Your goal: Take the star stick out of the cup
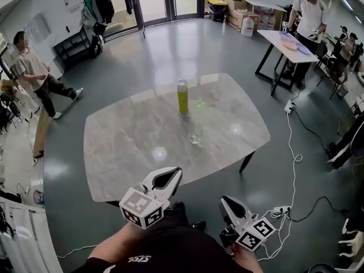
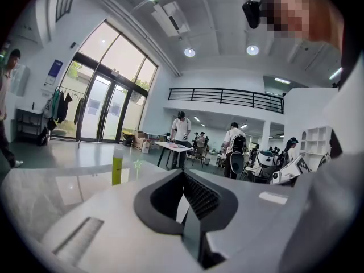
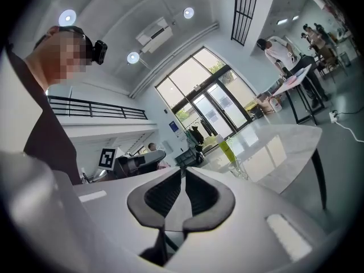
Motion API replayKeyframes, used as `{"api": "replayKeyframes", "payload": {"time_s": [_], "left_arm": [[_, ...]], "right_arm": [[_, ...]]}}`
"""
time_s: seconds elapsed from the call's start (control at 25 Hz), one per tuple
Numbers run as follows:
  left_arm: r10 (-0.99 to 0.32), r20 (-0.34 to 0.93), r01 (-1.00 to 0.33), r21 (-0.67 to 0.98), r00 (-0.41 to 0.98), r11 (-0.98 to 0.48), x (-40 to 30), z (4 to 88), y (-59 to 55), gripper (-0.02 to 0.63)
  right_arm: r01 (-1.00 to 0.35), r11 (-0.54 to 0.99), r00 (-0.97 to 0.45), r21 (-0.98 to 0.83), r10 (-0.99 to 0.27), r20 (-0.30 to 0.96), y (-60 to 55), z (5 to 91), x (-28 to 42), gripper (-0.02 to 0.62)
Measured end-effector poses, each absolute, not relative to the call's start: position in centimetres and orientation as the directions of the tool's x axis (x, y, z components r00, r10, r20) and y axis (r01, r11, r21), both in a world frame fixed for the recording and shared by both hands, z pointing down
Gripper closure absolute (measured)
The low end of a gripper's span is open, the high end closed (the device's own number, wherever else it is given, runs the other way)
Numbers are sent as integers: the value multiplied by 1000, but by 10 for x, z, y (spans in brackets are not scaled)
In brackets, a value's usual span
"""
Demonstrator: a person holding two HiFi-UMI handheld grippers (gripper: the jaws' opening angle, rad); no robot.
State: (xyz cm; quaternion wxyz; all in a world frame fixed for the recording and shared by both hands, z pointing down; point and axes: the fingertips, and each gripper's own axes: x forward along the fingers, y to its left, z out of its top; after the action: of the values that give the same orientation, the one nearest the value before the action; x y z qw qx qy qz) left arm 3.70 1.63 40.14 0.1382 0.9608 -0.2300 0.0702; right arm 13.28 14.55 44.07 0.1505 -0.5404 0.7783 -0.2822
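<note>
1. The left gripper (image 2: 183, 173) has its 2 jaws pressed together at the tips, with nothing between the dark ribbed pads.
2. The right gripper (image 3: 183, 169) is the same: its jaws meet at the tips and carry nothing.
3. In the head view both grippers hang at the 6 o'clock side of the table (image 1: 125, 152). The left one has its tips at the near edge. The right one is lower, at about 5 o'clock, off the tabletop. Each points toward 12 o'clock.
4. The cup (image 1: 196, 135), a clear glass, stands upright near the middle of the table, well apart from both grippers.
5. The star stick (image 1: 200, 103) is in the cup. Its pale green star shows above the rim toward 12 o'clock, but the thin stem is too faint to trace.
6. A yellow-green bottle (image 1: 182, 95) with a pale cap stands upright at 11 o'clock of the cup, near it but not touching. The star sits just to its 3 o'clock side.
7. Beyond the table, at 10 o'clock, 1 person (image 1: 34, 73) is mid-stride on the grey floor.
8. At 2 o'clock another person stands beside a second table (image 1: 281, 44) with black legs.
9. A white cable (image 1: 292, 152) trails across the floor at 3 o'clock.
10. Glass doors (image 1: 153, 1) close the room at 12 o'clock.
</note>
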Motion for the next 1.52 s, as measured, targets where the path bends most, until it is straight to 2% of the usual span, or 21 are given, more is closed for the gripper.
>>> {"api": "replayKeyframes", "payload": {"time_s": [0.52,0.88,1.24,1.52], "left_arm": [[-514,183,-545,233,838,-805,96,419,-90,603],[-476,219,-517,210,852,-830,132,441,-158,599],[-504,303,-573,213,809,-791,164,497,-191,479],[-527,350,-606,173,775,-776,179,533,-213,445]], "right_arm": [[-759,327,-454,-563,-885,97,36,437,203,554],[-753,343,-481,-561,-869,114,-54,428,232,555],[-696,405,-587,-593,-796,146,-92,433,256,568],[-699,408,-614,-587,-763,201,-101,452,271,565]]}}
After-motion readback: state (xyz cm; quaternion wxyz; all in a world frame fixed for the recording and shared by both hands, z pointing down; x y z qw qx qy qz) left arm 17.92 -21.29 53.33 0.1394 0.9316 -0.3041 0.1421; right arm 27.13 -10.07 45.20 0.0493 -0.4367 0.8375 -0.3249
